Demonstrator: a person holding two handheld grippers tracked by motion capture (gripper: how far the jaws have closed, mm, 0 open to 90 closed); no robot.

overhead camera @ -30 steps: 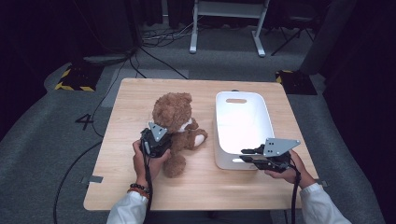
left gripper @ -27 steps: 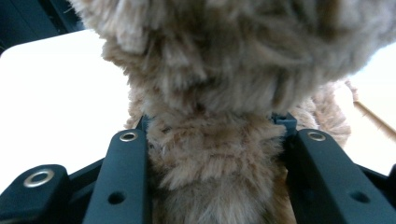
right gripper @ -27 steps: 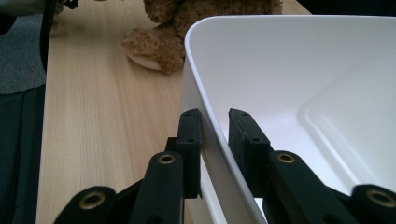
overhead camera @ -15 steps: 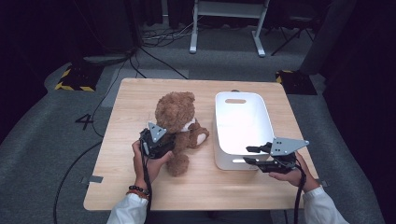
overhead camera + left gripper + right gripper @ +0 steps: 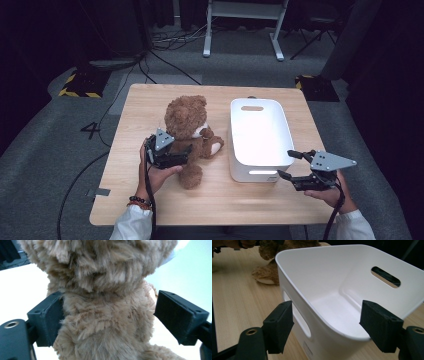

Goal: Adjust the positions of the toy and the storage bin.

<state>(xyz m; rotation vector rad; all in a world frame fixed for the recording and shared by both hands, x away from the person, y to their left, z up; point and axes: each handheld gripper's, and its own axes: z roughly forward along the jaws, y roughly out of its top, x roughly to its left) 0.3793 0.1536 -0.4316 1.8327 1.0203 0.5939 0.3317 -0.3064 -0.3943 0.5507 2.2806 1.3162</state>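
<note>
Presently the teddy bear is straddled at its torso by the left gripper, jaws wide, one touching fur. Right gripper, jaws wide, is aimed at the white bin corner.

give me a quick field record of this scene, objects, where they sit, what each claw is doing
surface: wooden table
teddy bear: brown teddy bear sitting left of the bin
bin: white bin, empty, cut-out handles, right half of table
left claw: left claw open, jaws either side of the bear's body; contact unclear
right claw: right claw open, at the bin's near right corner, straddling the rim, not gripping
</note>
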